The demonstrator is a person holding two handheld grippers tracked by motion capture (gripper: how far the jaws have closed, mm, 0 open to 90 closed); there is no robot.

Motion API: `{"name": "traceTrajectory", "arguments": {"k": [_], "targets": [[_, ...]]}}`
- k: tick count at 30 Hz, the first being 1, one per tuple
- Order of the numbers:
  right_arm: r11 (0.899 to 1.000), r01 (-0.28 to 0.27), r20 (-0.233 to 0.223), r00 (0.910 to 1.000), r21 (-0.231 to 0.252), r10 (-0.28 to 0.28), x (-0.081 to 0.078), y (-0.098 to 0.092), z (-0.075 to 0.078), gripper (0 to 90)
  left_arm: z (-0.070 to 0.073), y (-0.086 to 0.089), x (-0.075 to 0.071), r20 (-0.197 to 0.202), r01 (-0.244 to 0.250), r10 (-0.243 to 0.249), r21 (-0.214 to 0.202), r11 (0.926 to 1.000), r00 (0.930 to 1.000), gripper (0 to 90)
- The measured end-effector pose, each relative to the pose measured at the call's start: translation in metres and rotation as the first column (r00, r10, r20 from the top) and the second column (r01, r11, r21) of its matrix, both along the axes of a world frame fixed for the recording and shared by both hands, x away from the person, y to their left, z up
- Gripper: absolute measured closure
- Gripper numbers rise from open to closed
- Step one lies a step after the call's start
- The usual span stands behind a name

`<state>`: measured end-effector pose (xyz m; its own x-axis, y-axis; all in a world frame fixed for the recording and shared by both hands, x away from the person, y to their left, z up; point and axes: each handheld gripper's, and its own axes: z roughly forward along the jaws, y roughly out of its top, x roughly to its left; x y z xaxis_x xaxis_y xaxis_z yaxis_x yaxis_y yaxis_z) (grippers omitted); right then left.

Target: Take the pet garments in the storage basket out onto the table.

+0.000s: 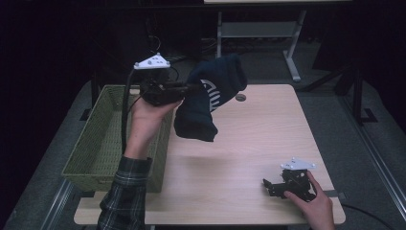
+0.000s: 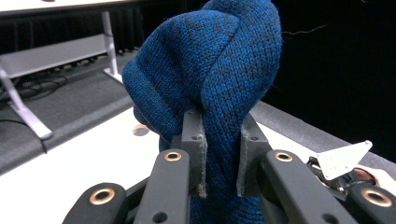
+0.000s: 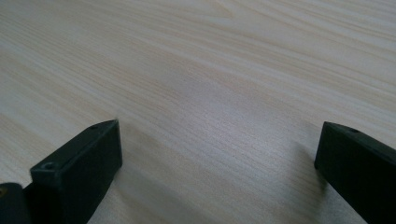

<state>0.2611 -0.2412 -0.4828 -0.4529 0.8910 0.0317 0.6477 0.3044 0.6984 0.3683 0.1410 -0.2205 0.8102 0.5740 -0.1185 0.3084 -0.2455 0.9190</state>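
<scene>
Dark blue knitted sock with a white pattern (image 1: 210, 98), held aloft over the left part of the pale wooden table (image 1: 258, 143), just right of the green woven basket (image 1: 103, 139) — bunched, with 1 end drooping toward the tabletop. Pinched between the 2 grey pads (image 2: 196, 140) of the left gripper (image 1: 189, 87), clamped on a thick fold of knit. To finish well: carry leftward until the hanging end clears the basket's near wall, lower inside the rim, then release — letting go too soon risks draping over the edge. Left hand (image 1: 146, 112) raised, palm under the tool, forearm in a plaid sleeve (image 1: 125, 196) rising from below. Right gripper (image 1: 275, 186) low at the table's near right corner, jaws spread wide over bare wood, holding nothing, right hand (image 1: 313, 203) resting behind.
</scene>
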Motion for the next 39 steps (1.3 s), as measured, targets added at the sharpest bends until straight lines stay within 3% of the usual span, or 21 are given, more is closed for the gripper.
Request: {"name": "traceTrajectory", "arguments": {"k": [8,11,16,19,26,31,39], "targets": [[1.000,-0.002,0.003,1.0000,-0.002,0.002,0.000,0.000,0.000,0.4,-0.033,-0.027,0.011,-0.054,0.037,-0.036,0.015,0.9992,0.9979,76.7],[1.000,-0.007,0.004,1.0000,-0.002,0.007,0.001,0.000,0.000,0.4,-0.050,-0.038,0.017,-0.076,0.035,-0.032,0.031,0.9989,0.9966,76.6],[1.000,-0.007,0.004,1.0000,-0.002,0.007,0.001,0.000,0.000,0.4,-0.066,-0.048,0.024,-0.089,0.022,-0.017,0.048,0.9986,0.9958,76.6],[1.000,-0.007,0.003,1.0000,-0.002,0.007,0.001,0.000,0.000,0.4,-0.083,-0.065,0.030,-0.102,0.024,-0.017,0.064,0.9977,0.9947,76.5],[1.000,-0.007,0.004,1.0000,-0.002,0.007,0.001,0.000,0.000,0.4,-0.106,-0.091,0.034,-0.118,0.050,-0.040,0.085,0.9951,0.9922,75.8],[1.000,-0.007,0.004,1.0000,-0.002,0.007,0.001,0.000,0.000,0.4,-0.128,-0.115,0.035,-0.147,0.086,-0.070,0.105,0.9907,0.9867,75.3],[1.000,-0.007,0.004,1.0000,-0.003,0.007,0.001,0.000,0.000,0.4,-0.148,-0.131,0.037,-0.169,0.100,-0.083,0.091,0.9908,0.9821,73.8]]}}
